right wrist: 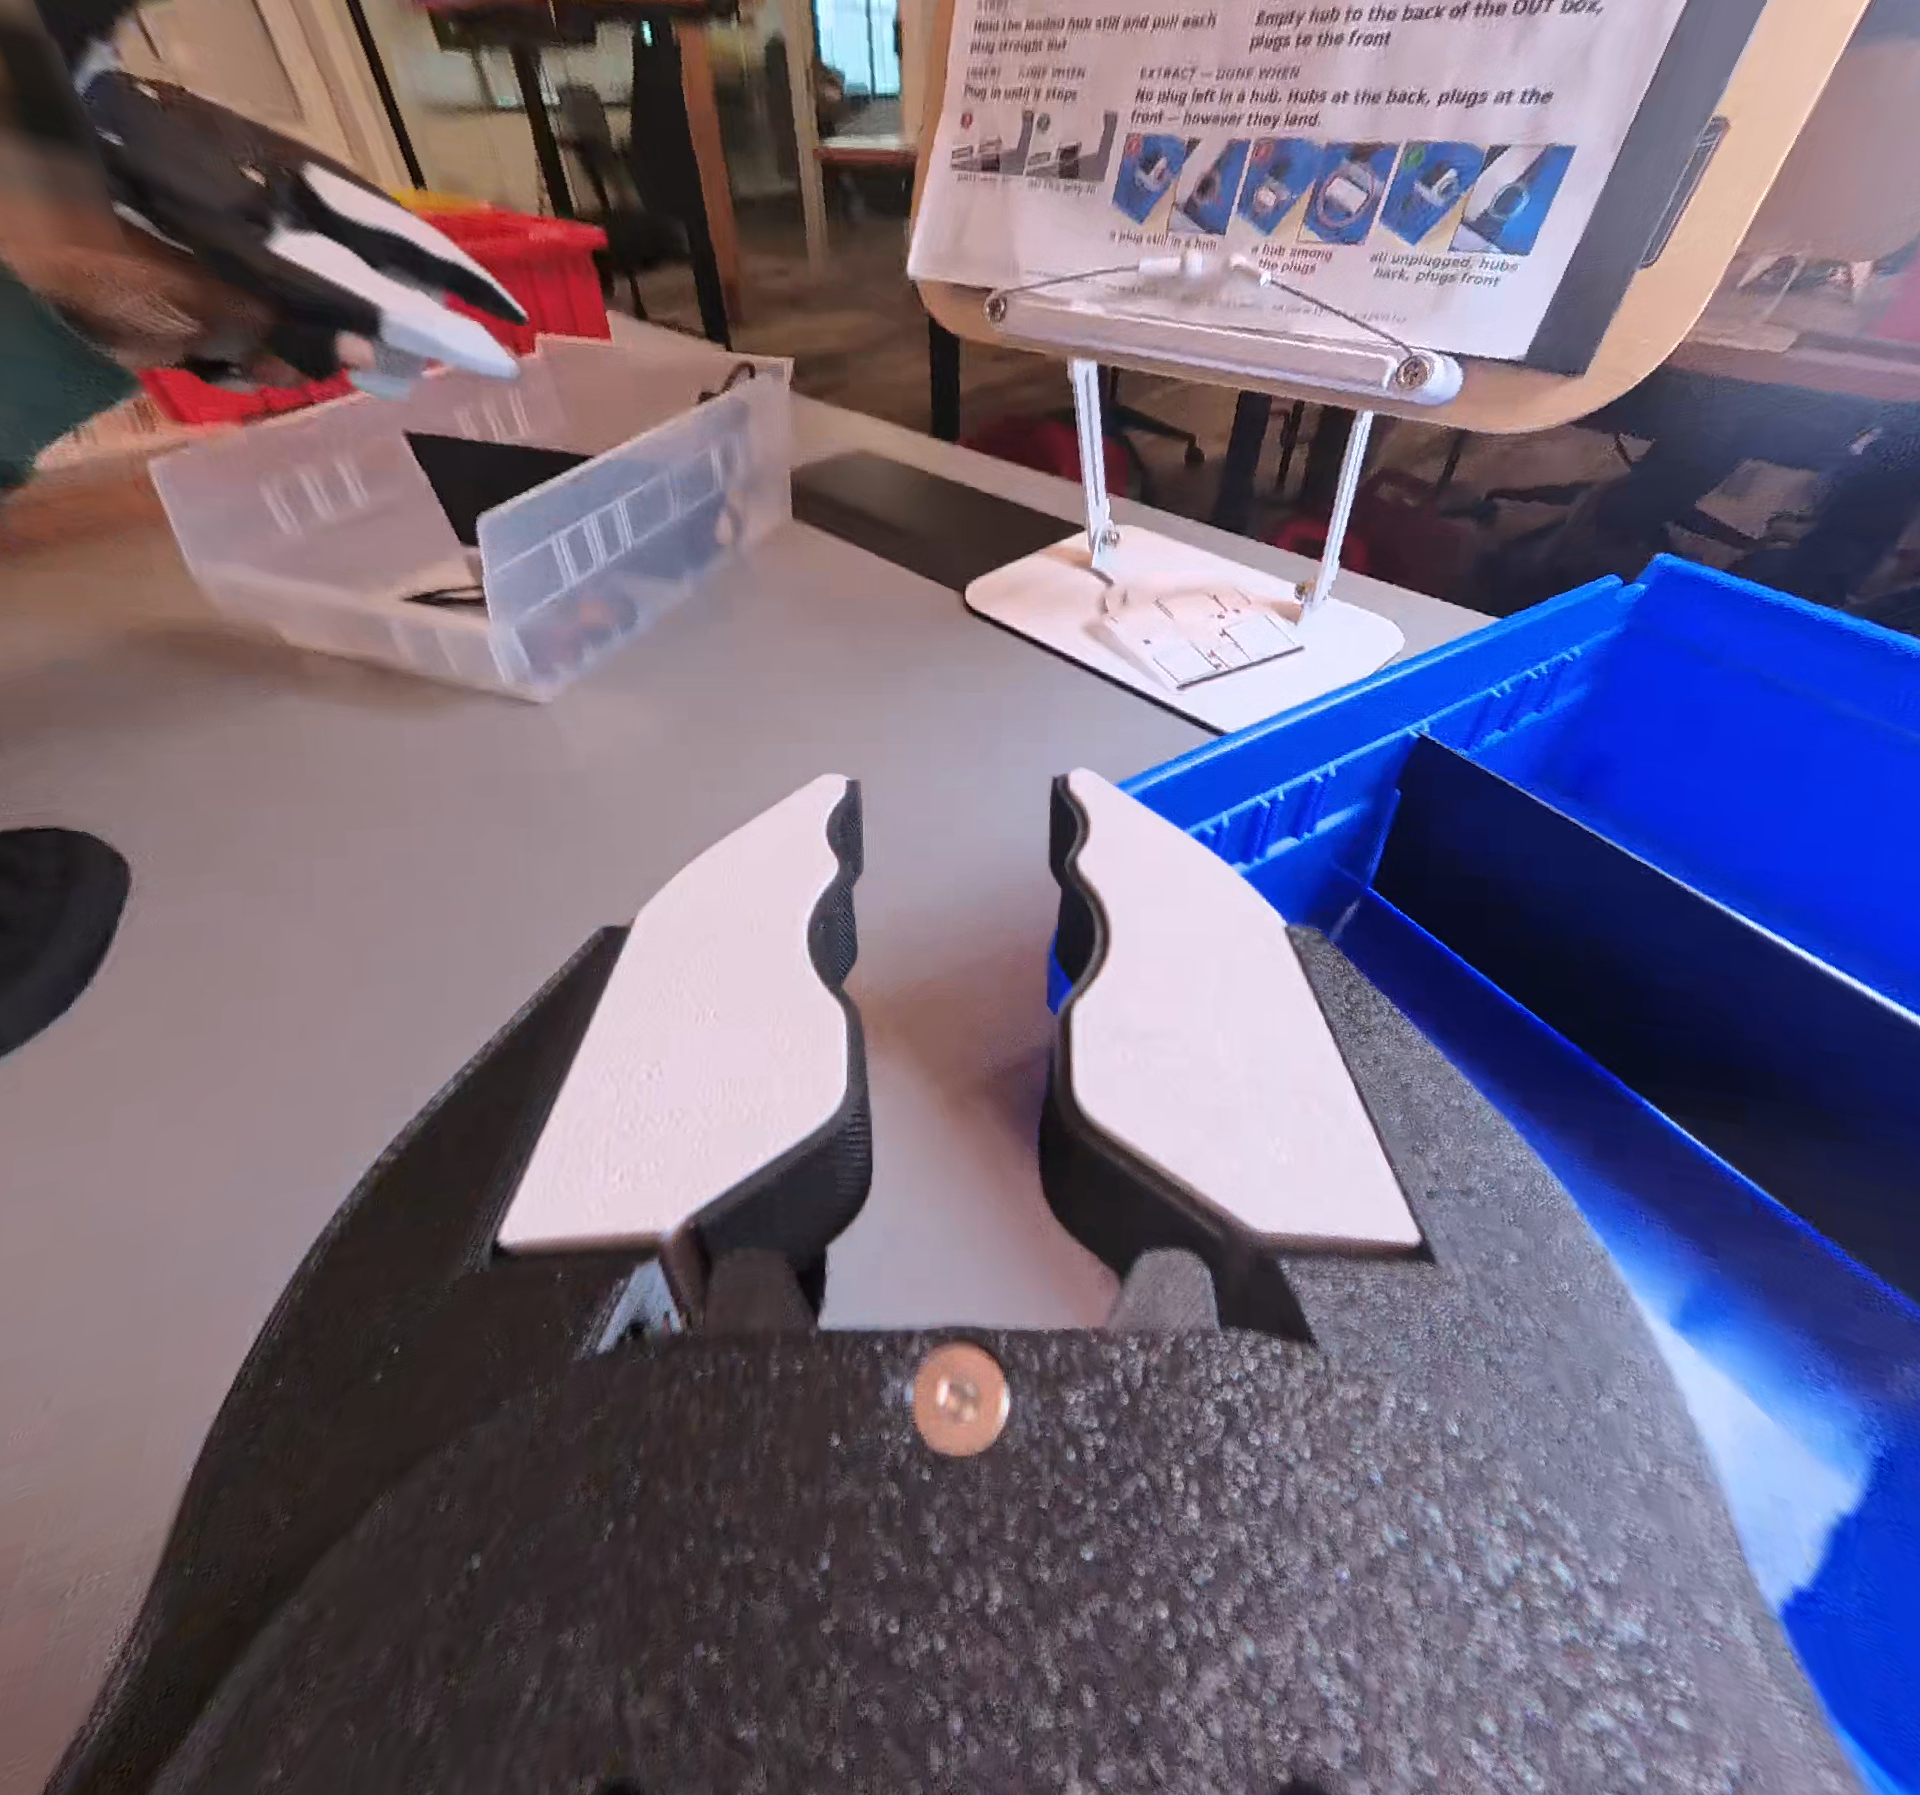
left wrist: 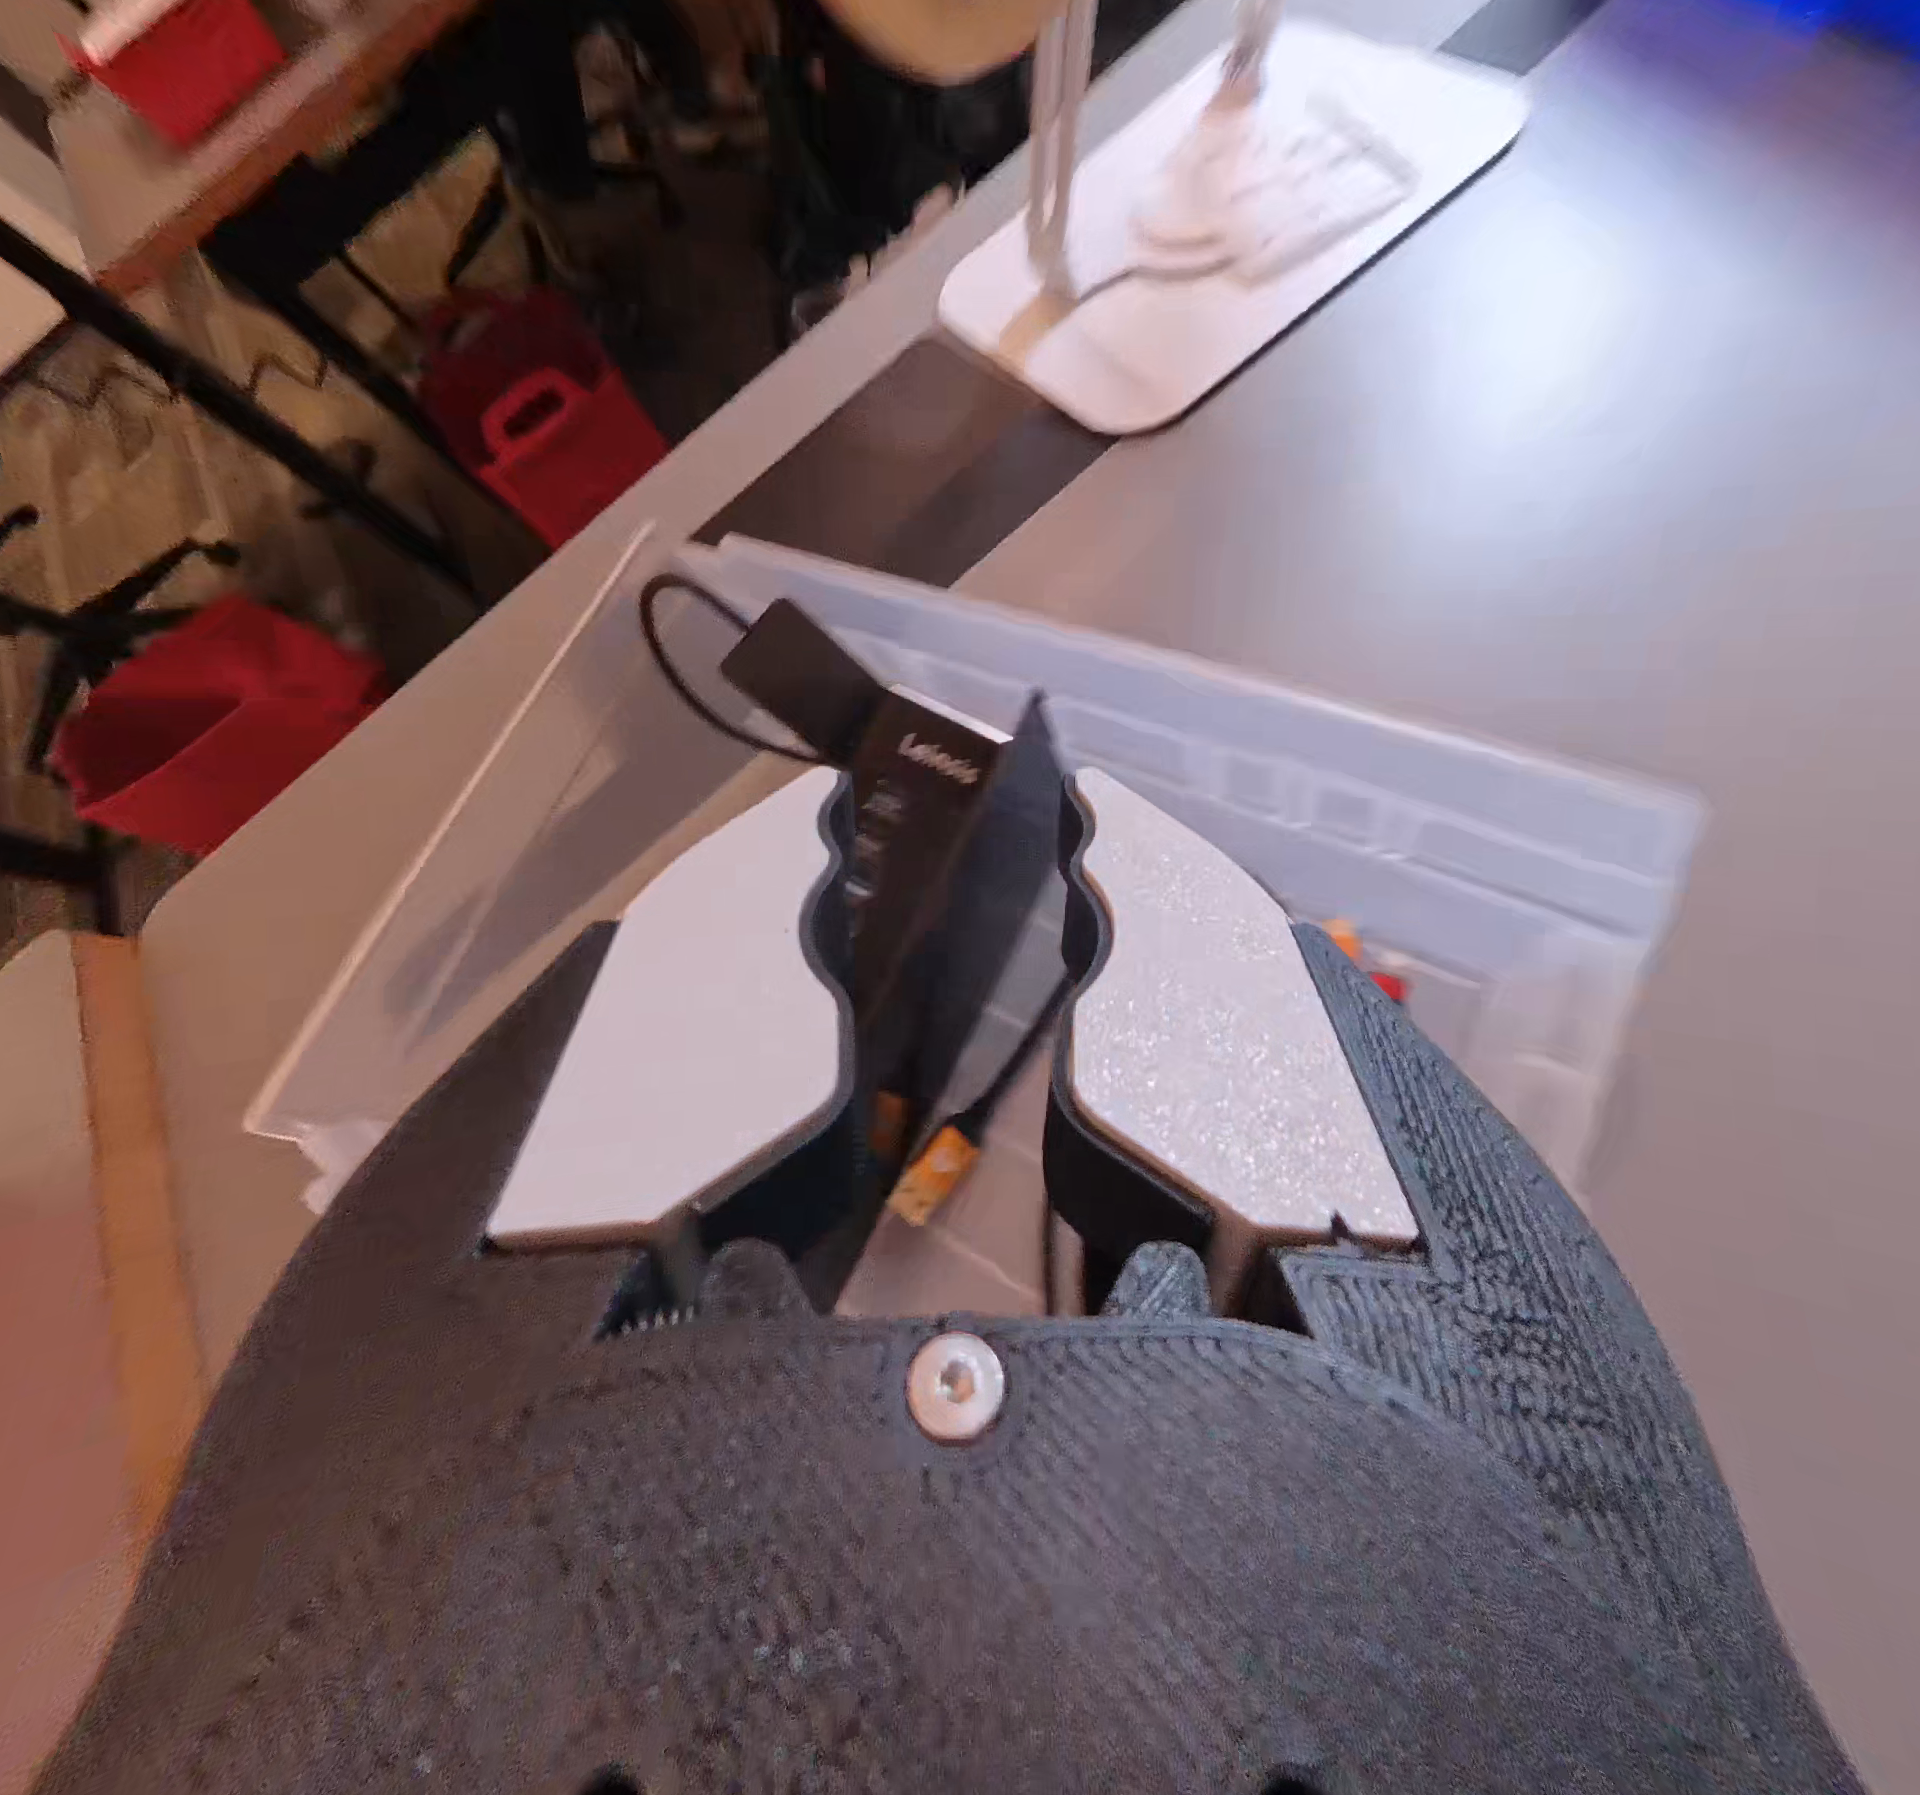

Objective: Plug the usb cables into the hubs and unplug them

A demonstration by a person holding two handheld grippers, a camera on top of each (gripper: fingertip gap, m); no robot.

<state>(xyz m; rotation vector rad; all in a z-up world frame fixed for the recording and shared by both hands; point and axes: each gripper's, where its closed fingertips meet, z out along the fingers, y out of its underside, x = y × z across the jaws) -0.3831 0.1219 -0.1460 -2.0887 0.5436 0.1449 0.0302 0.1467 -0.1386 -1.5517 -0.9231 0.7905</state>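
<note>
1. Here, the black hub [left wrist: 925, 872] stands tilted between my left gripper [left wrist: 951, 810] fingers, pinched above the clear bin [left wrist: 1351, 779]
2. Orange plugs [left wrist: 935, 1179] lie below in that bin
3. My right gripper [right wrist: 956, 841] gapes empty beside the blue bin [right wrist: 1558, 706]

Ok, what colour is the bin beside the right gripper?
Bright blue bin, clearest in the right wrist view.
</note>
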